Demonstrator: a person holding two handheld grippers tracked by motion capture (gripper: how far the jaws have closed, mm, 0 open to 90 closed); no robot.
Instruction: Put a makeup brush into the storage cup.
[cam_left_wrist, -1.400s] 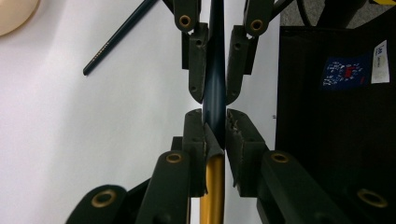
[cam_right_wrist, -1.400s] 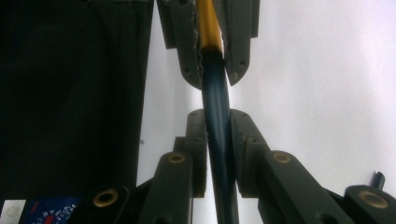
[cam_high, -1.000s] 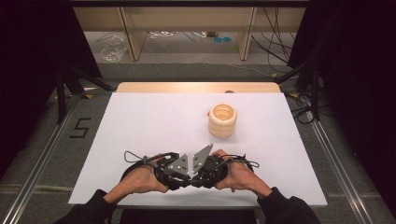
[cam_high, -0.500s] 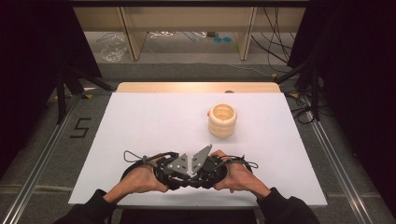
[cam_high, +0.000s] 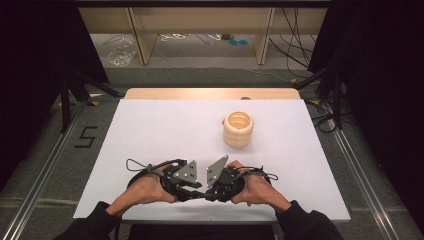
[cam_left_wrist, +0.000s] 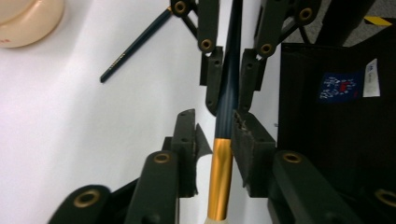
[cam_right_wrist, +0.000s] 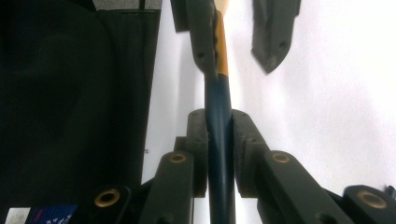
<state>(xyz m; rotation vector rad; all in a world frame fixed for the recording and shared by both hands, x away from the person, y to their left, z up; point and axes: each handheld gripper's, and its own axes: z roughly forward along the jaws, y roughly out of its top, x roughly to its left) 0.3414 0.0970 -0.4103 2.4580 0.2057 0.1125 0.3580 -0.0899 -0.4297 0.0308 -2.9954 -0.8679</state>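
While the white desk (cam_high: 165, 125) carries a cream ringed holder (cam_high: 238, 129) toward its far side, the two tools meet at its near edge: the right hand-held gripper (cam_right_wrist: 219, 154) pinches the dark blue pencil (cam_left_wrist: 229, 79), and the left hand-held gripper (cam_left_wrist: 212, 140), just been opening, stands spread around its gold ferrule, suggesting a completed handover.
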